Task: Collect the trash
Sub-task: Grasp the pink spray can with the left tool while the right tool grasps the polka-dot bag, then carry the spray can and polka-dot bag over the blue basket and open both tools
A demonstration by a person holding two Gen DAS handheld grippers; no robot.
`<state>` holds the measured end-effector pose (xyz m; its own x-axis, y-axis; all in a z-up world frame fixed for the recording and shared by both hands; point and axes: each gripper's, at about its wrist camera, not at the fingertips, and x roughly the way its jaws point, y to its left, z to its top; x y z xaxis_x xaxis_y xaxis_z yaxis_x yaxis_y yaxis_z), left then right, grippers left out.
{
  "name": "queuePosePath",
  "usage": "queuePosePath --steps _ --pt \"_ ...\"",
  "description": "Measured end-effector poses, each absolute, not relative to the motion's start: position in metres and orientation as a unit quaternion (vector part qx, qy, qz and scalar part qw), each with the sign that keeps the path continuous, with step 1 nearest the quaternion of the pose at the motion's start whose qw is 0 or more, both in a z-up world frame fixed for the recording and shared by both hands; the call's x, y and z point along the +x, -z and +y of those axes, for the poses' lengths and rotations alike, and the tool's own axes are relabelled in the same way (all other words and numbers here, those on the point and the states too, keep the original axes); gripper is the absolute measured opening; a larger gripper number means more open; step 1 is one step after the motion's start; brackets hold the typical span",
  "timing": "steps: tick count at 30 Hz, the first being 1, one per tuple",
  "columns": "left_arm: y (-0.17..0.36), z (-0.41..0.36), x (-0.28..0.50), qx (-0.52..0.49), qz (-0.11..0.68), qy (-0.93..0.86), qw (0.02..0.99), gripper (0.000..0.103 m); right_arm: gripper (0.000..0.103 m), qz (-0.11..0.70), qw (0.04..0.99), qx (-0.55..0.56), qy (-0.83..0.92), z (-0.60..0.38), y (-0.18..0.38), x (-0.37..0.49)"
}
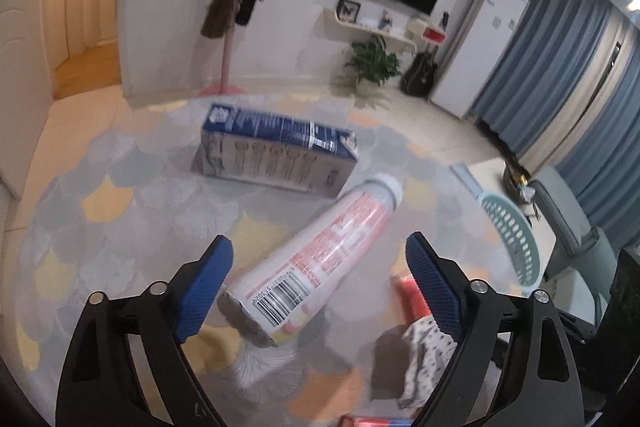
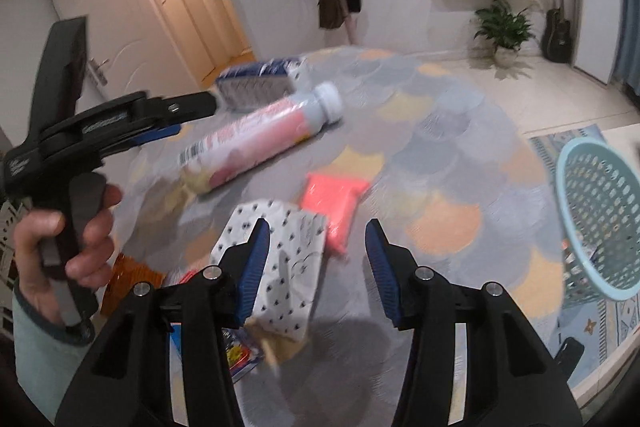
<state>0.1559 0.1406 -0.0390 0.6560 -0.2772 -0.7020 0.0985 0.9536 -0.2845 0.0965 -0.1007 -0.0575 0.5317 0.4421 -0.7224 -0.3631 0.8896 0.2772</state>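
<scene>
Left wrist view, left to right. We see the left gripper (image 1: 318, 263) spread wide at the bottom of the frame, blue pads well apart, nothing clamped. Between the pads lies a pink-and-white bottle (image 1: 316, 267) on its side, barcode end nearest the camera, white cap pointing to the upper right; we cannot tell whether either pad touches it. Above it, centre frame, a blue carton (image 1: 276, 151) lies flat on the scalloped rug (image 1: 120, 195). Lower right, just beside the right-hand pad, a red-pink packet (image 1: 408, 297) and a spotted white wrapper (image 1: 424, 351) with a brown piece below it. Far right, a pale teal basket (image 1: 516, 247), tilted so that its perforated base faces us.

Right wrist view, left to right. At the left edge a hand (image 2: 64, 247) grips the handle of the left gripper, whose arms reach toward the bottle's (image 2: 260, 139) barcode end. The carton (image 2: 260, 79) sits just behind the bottle, blurred. An orange scrap (image 2: 128, 283) lies lower left. The right gripper (image 2: 316, 263) is at bottom centre, wide open, holding nothing; its left pad overlaps the spotted wrapper (image 2: 288, 267). The red-pink packet (image 2: 336, 199) lies just above the gap. The basket (image 2: 600, 215) is at the right edge, well apart from the trash.
</scene>
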Motion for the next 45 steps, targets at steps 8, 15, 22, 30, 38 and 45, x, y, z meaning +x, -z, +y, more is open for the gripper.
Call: queuePosePath --steps 8,15,22,30,38,45 --pt "0.07 0.122 0.177 -0.055 0.447 0.096 0.888 0.086 0.046 0.451 0.856 0.033 -0.249 -0.081 0.078 0.085" --pt "0.08 0.111 0.184 -0.035 0.459 0.089 0.883 0.076 0.045 0.457 0.852 0.029 -0.254 -0.074 0.09 0.089" --pt "0.08 0.097 0.18 -0.021 0.452 0.096 0.887 0.049 0.013 0.452 0.851 0.021 -0.265 -0.071 0.089 0.086" --pt "0.064 0.093 0.163 -0.055 0.422 0.116 0.897 0.047 0.002 0.401 0.883 0.008 -0.244 -0.078 0.064 0.073" --pt "0.034 0.071 0.151 -0.081 0.382 0.159 0.907 0.047 0.002 0.343 0.914 0.036 -0.216 -0.117 0.021 0.072" --pt "0.007 0.033 0.151 -0.083 0.355 0.187 0.912 0.047 0.002 0.295 0.944 0.042 -0.143 -0.168 -0.004 0.073"
